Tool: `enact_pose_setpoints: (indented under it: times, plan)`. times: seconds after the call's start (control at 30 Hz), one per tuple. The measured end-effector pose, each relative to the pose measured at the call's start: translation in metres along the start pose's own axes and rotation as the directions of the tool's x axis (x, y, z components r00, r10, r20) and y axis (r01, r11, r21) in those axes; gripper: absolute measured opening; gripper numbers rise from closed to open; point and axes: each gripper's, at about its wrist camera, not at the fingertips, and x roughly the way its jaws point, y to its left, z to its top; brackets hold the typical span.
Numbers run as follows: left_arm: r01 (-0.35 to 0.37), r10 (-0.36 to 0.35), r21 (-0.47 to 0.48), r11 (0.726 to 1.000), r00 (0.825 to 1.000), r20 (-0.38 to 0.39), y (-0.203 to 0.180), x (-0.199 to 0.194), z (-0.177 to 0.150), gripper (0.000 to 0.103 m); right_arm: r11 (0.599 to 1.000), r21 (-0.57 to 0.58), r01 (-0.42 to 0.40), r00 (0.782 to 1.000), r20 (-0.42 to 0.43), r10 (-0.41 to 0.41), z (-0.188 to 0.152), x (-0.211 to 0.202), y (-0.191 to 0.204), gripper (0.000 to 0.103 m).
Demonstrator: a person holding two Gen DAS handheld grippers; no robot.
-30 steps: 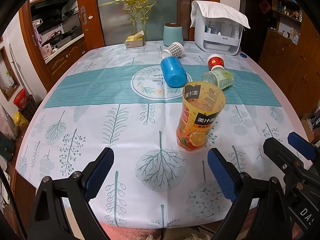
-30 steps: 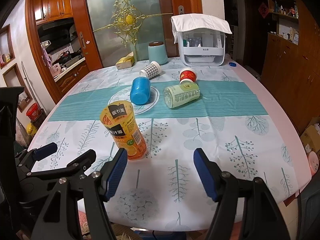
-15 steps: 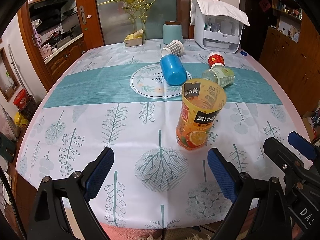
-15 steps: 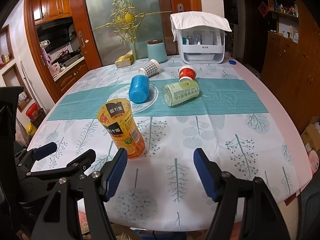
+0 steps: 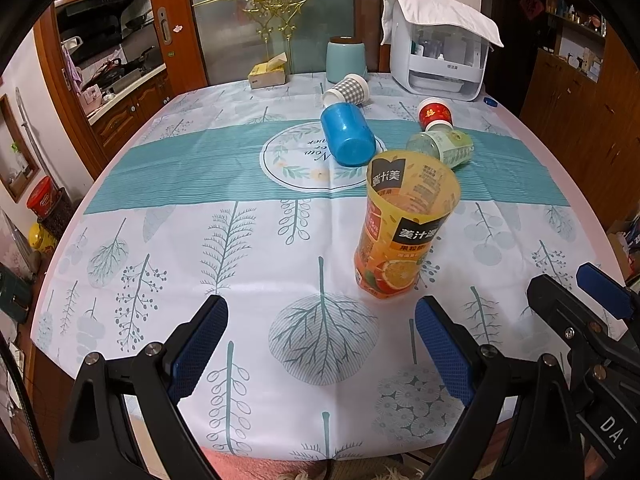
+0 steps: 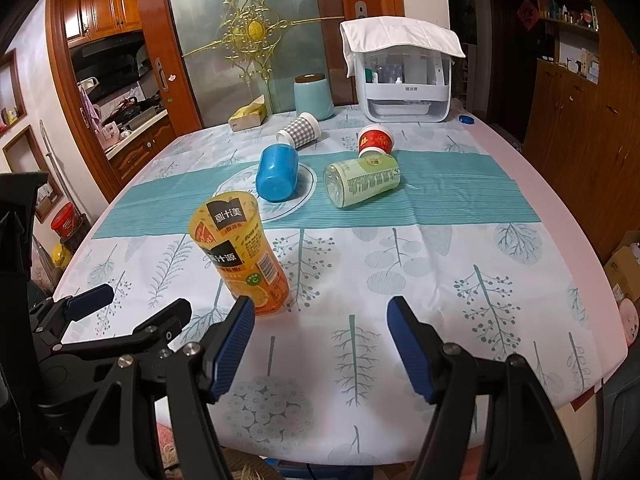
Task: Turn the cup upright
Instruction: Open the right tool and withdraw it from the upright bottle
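Orange cup [image 5: 404, 224]: translucent juice cup with a printed orange-fruit label, standing upright, mouth up, on the white leaf-patterned part of the tablecloth [image 5: 160, 240], toward the near edge of the table; nothing touches it.
Left gripper [image 5: 320, 346]: blue-padded fingers spread wide, holding nothing, low over the near edge; the orange cup stands just beyond its right-hand finger.
Right gripper [image 6: 320, 346]: fingers spread wide, holding nothing, over the near edge; in the right wrist view the orange cup [image 6: 240, 256] stands just beyond its left-hand finger, apart from it.
Blue cup [image 5: 347, 134]: lying on its side on the round medallion at the middle of the teal band, base toward the cameras.
Green cup [image 6: 362, 180]: clear cup with a pale green label, lying on its side on the teal band, right of the blue cup and apart from it.
Red cup [image 6: 374, 141]: on its side just behind the green cup; whether the two touch cannot be told.
Checked cup [image 6: 300, 130]: grey-and-white, lying on its side behind the blue cup, toward the far edge.
Far edge: a teal canister [image 5: 346, 60], a yellow tissue box [image 5: 267, 74] and a white appliance [image 5: 440, 64] draped with a white cloth.
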Motion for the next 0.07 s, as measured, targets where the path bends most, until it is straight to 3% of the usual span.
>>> enact_pose_setpoints:
  times: [0.07]
  plan:
    - [0.002, -0.002, 0.0, 1.0, 1.0, -0.002, 0.0015, 0.0004, -0.0004, 0.094, 1.0, 0.0, 0.0, 1.0, -0.001, 0.0, -0.0008, 0.0005, 0.0004, 0.069]
